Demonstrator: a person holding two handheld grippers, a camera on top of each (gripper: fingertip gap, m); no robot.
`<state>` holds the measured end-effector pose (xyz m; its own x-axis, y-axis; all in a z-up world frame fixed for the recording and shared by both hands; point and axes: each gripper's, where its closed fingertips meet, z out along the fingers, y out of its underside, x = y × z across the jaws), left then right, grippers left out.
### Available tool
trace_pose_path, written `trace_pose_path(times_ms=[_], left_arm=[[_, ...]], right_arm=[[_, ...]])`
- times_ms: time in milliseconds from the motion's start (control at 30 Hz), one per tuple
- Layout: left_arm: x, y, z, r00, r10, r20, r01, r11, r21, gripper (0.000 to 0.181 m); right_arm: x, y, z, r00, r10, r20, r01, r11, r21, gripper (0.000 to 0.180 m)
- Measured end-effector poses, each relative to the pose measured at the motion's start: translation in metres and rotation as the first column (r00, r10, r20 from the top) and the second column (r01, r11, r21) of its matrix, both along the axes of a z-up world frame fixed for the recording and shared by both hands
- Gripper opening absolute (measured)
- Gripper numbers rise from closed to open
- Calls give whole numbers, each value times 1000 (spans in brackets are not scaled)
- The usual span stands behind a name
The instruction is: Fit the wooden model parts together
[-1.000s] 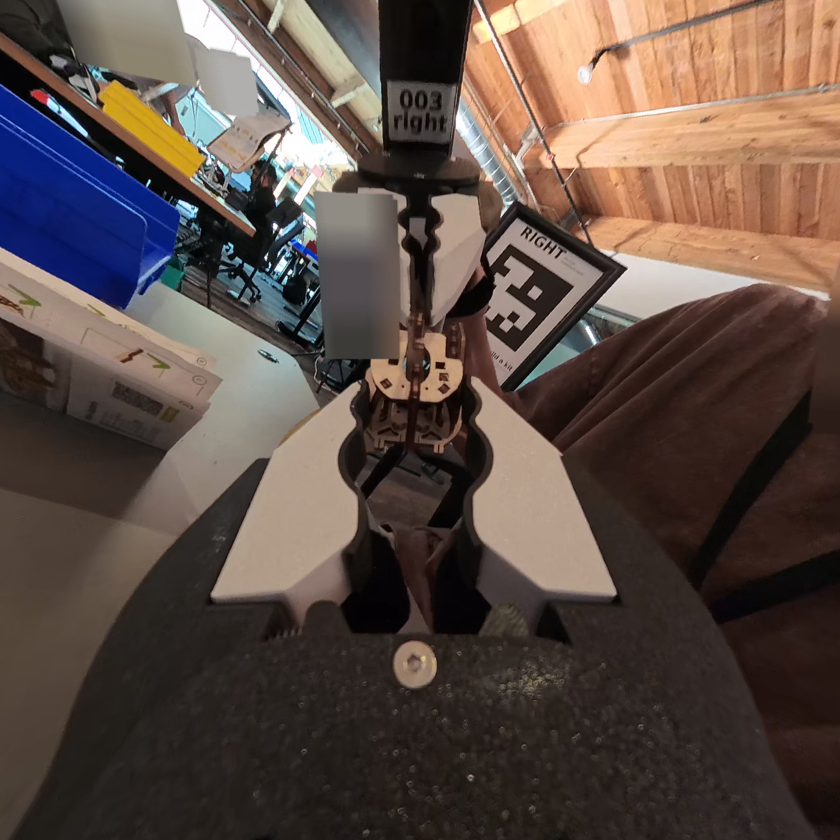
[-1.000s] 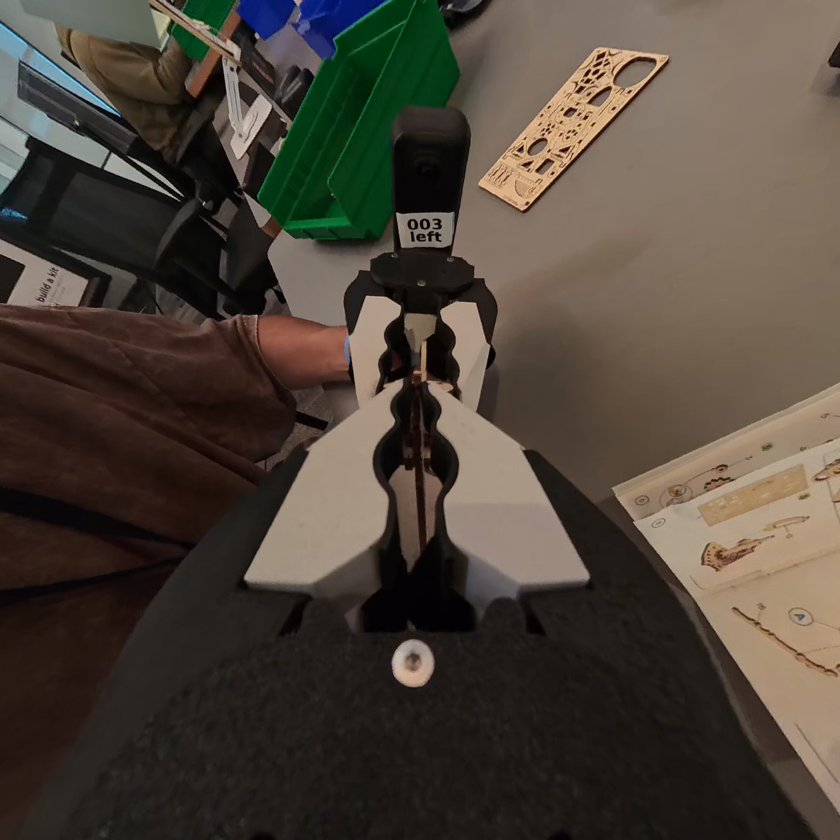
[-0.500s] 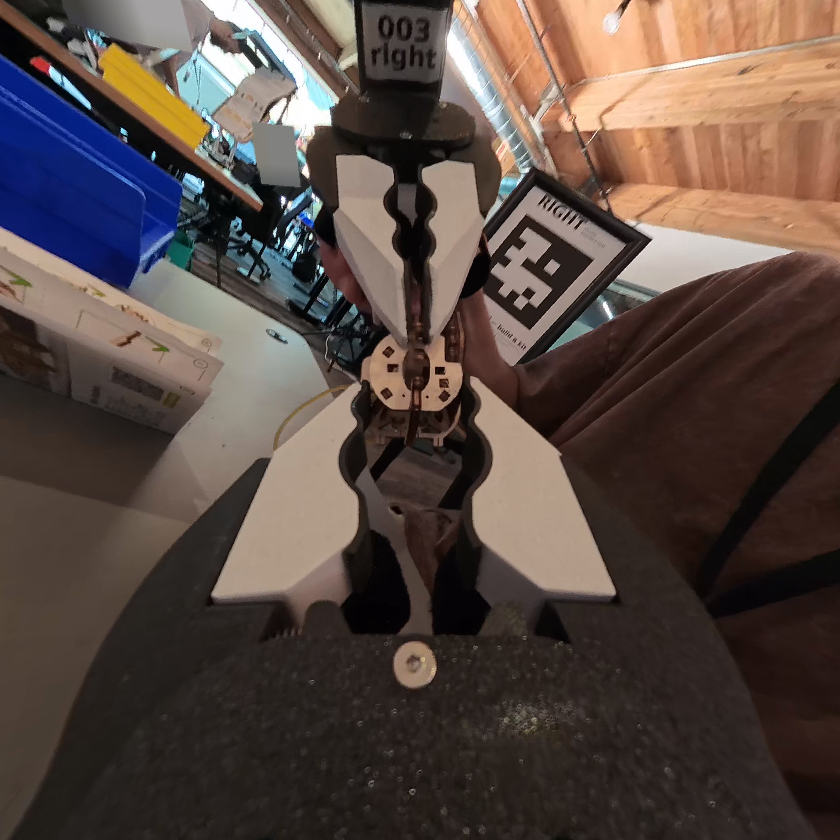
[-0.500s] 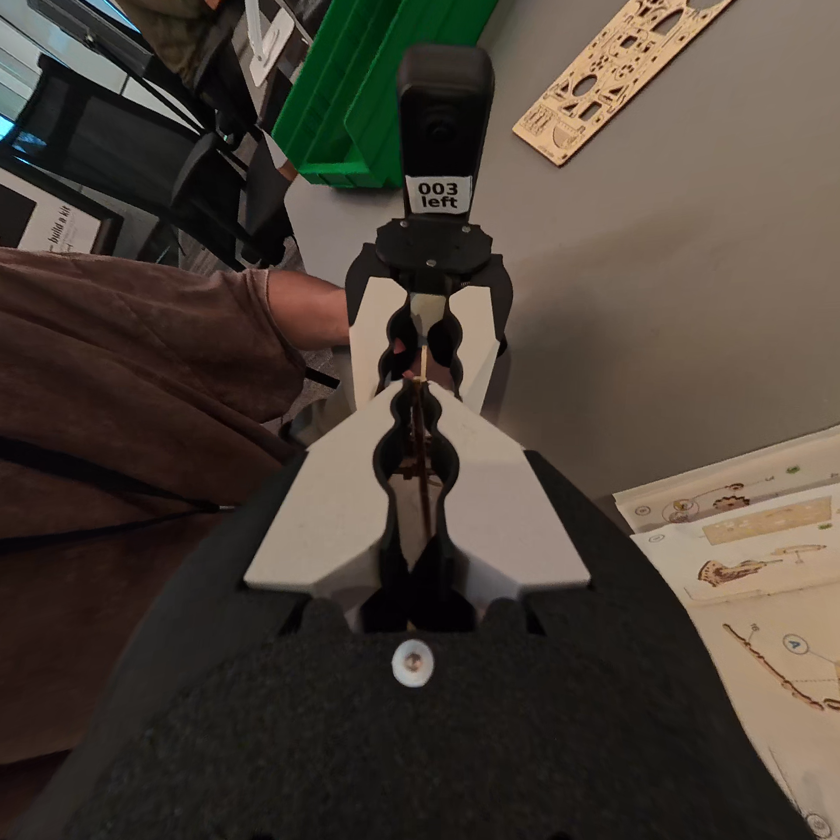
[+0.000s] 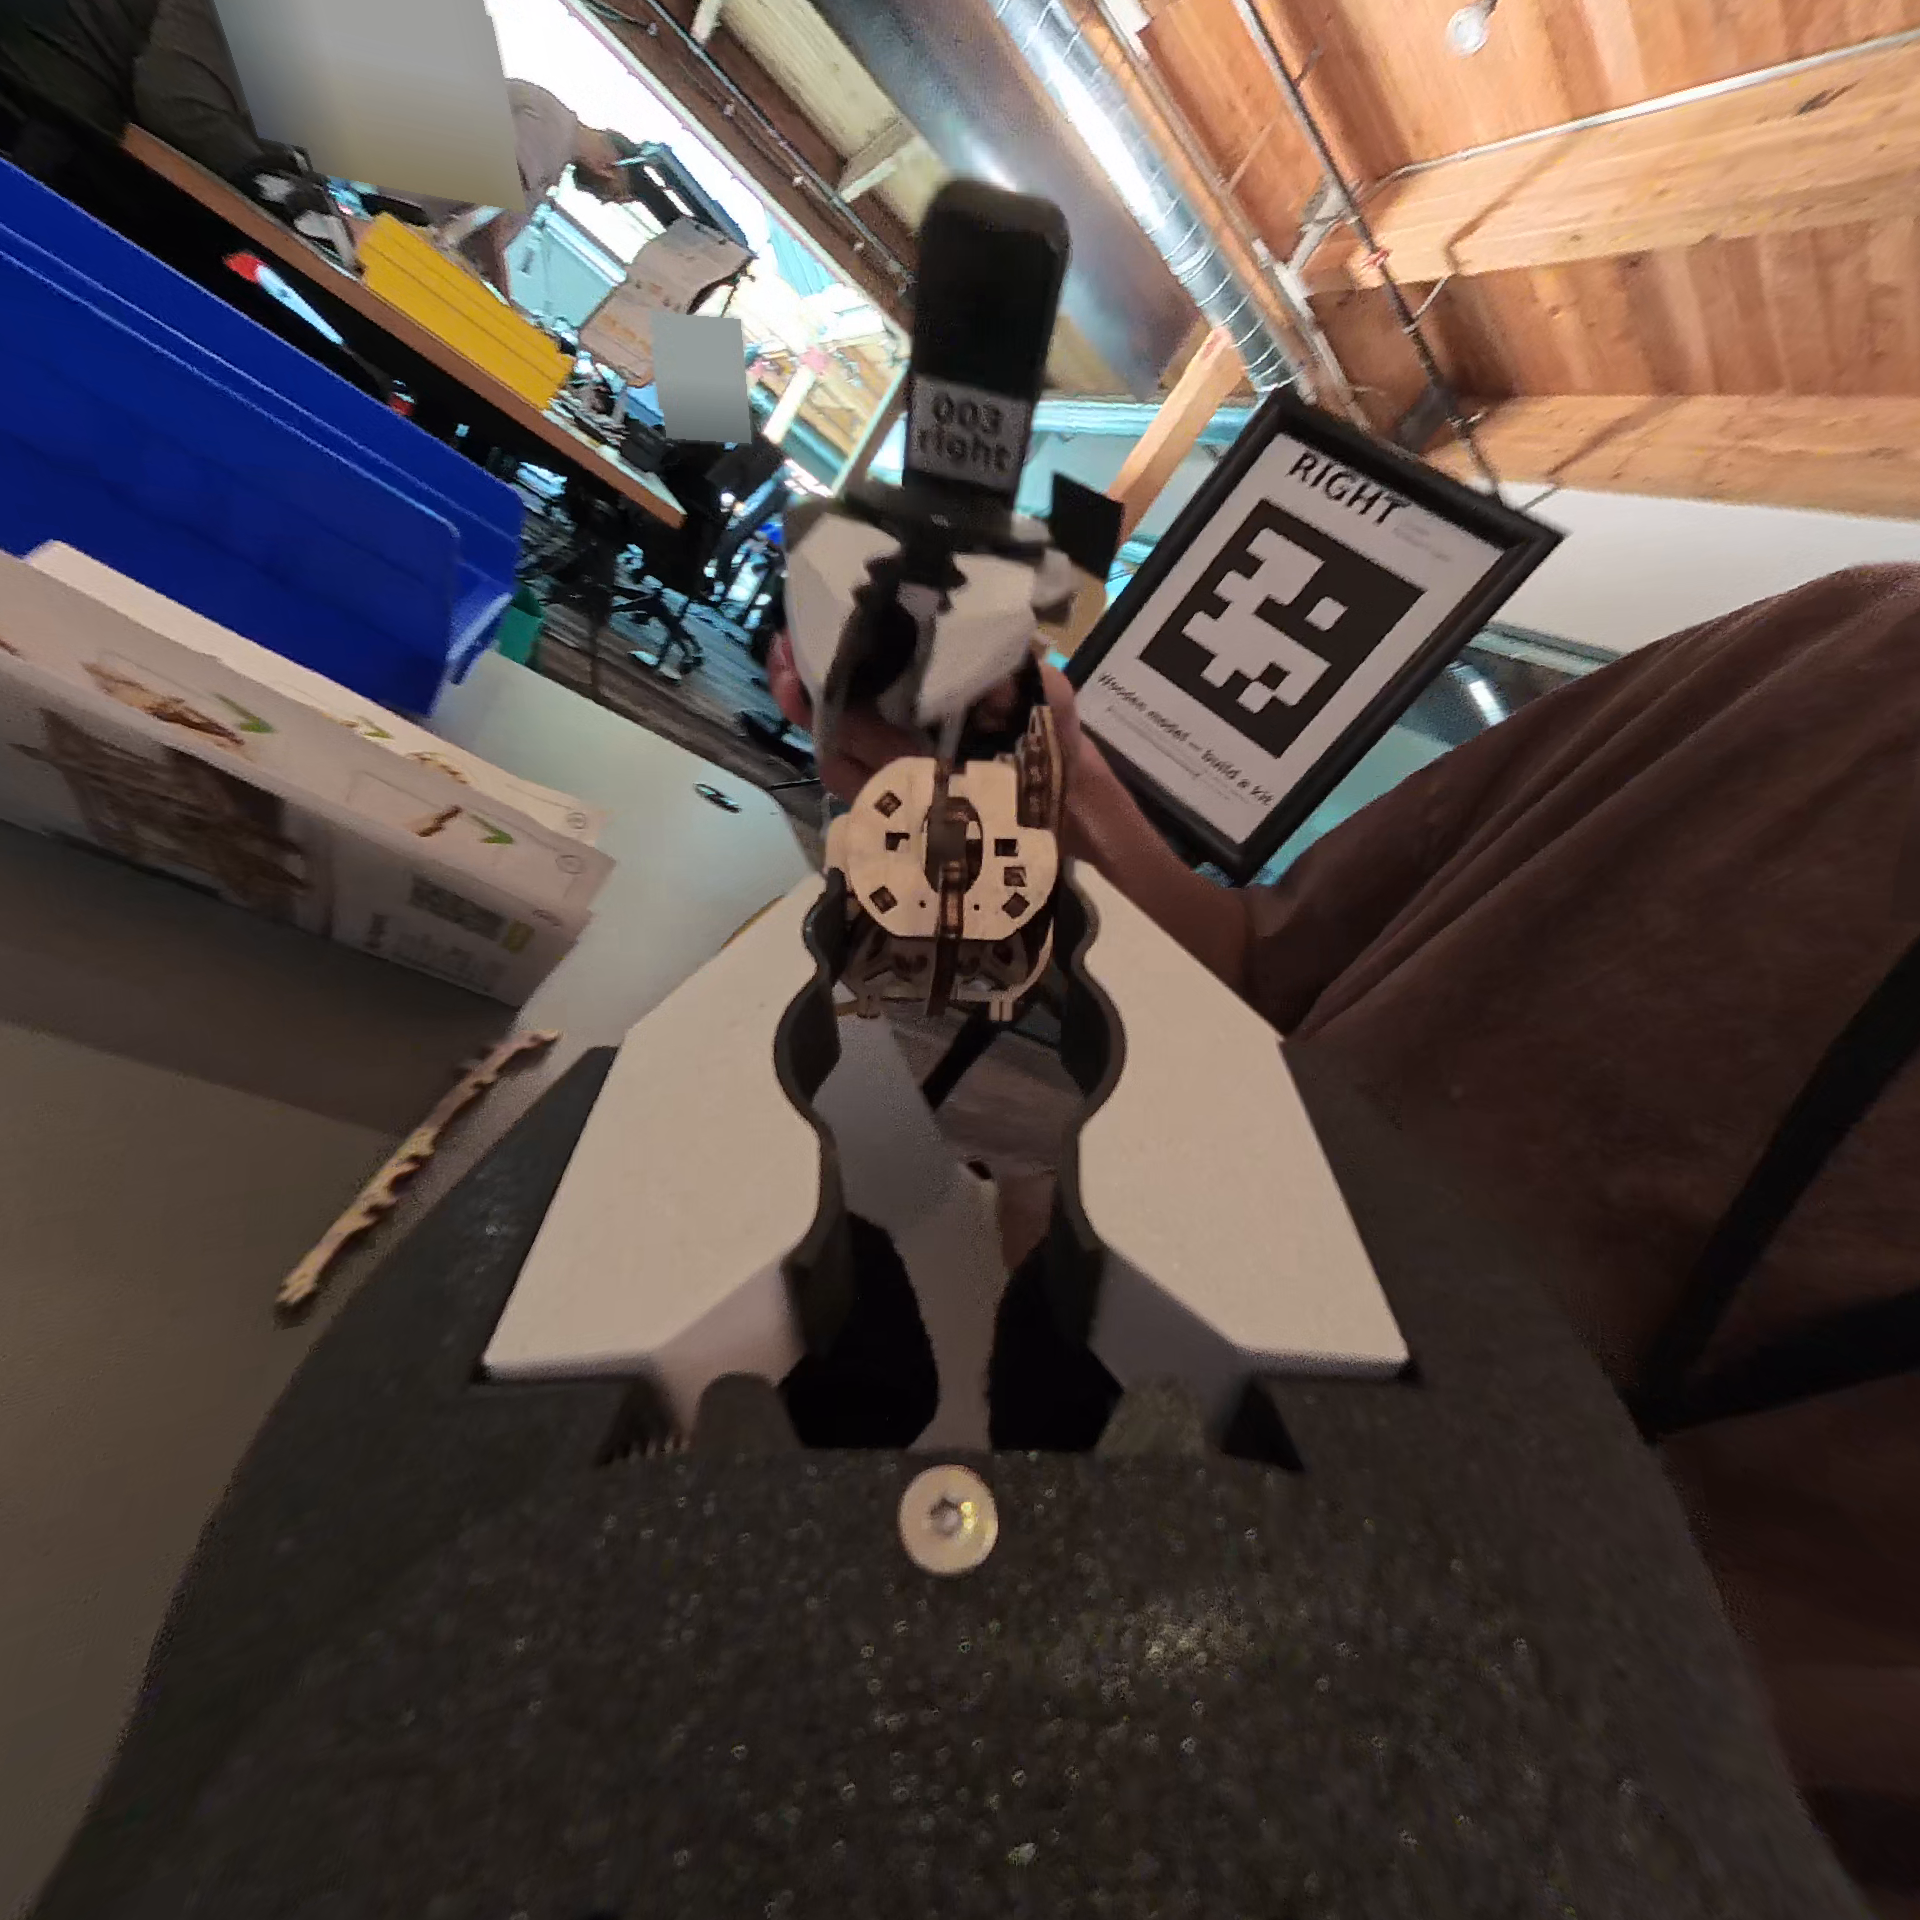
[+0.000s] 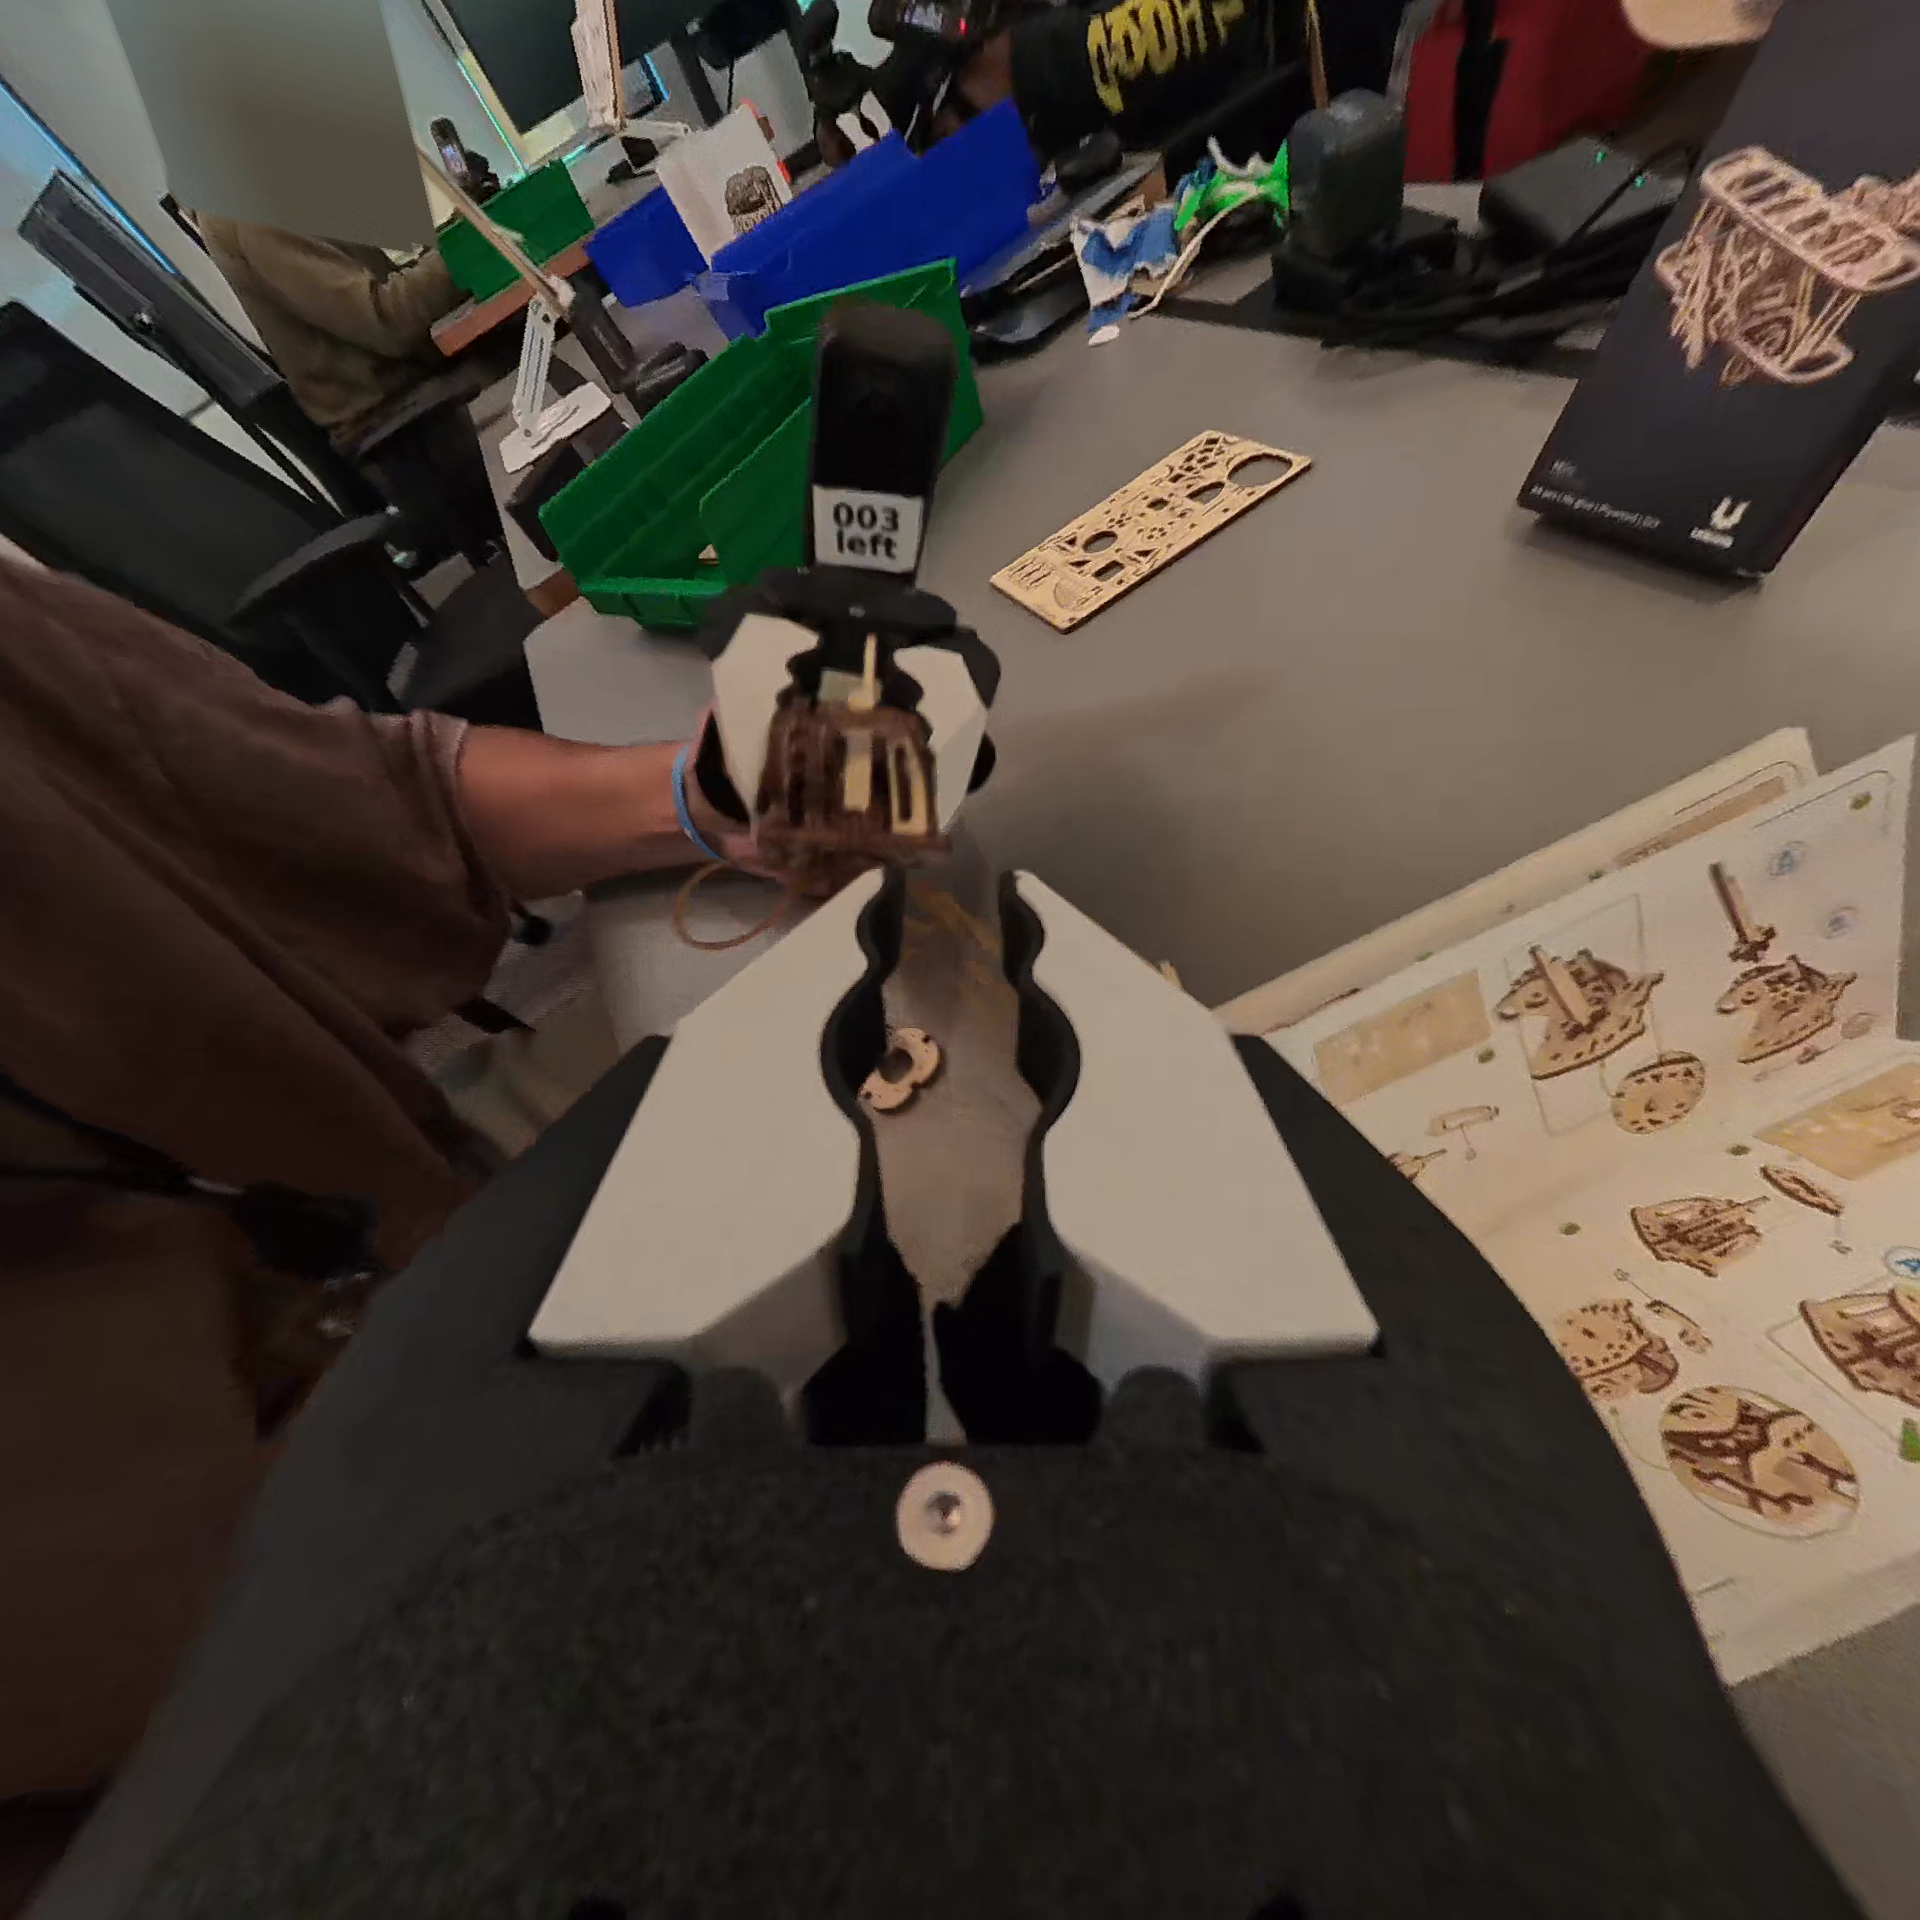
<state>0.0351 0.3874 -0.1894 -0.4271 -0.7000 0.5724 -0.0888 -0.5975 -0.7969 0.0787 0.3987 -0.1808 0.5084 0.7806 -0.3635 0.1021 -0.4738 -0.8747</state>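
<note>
Wooden model [image 5: 951, 868] sits squeezed in the left claw [image 5: 945, 914], kept steady; the right claw [image 6: 940, 883] is open, holding nothing.

A grey table [image 6: 1299, 727] carries a punched wooden sheet [image 6: 1148, 530], instruction pages [image 6: 1621, 1164], a green bin [image 6: 769, 468] and a dark box [image 6: 1725, 343].

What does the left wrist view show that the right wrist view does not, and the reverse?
Only the left wrist view: a framed marker sign and the wooden ceiling. Only the right wrist view: a green bin, a cut wooden sheet and a dark box. Both: the wooden model held in the left gripper, and the brown sleeve.
</note>
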Motion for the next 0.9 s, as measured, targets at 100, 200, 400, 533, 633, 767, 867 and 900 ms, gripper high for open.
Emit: trace_pose_path(times_ms=[100, 200, 400, 533, 633, 767, 867, 900], left_arm=[[3, 6, -6, 997, 79, -26, -76, 993, 94, 37], [3, 3, -2, 996, 89, 0, -89, 989, 114, 37], [10, -5, -6, 999, 52, -10, -51, 995, 84, 37], [12, -6, -9, 998, 51, -26, -49, 995, 83, 38], [11, -7, -10, 999, 33, -29, -31, 997, 74, 37], [7, -3, -6, 999, 50, -9, -49, 995, 91, 41], [5, 2, -4, 997, 80, 0, -80, 990, 119, 44], [4, 4, -3, 995, 100, 4, -100, 985, 139, 46]], right_arm=[[-10, -12, -10, 998, -21, -57, 27, 994, 110, 43], [-19, -11, -17, 987, -74, -140, 94, 985, 143, 55], [-47, -10, -17, 956, 16, -294, -5, 999, 37, 59], [-46, -10, -23, 952, 3, -307, -16, 999, -41, 50], [-44, -13, -26, 935, -3, -354, -47, 990, -132, 49], [-40, -14, -27, 906, -27, -422, -88, 964, -250, 48], [-37, -13, -28, 887, -62, -458, -102, 941, -324, 48], [-36, -13, -28, 879, -79, -470, -103, 932, -349, 48]])
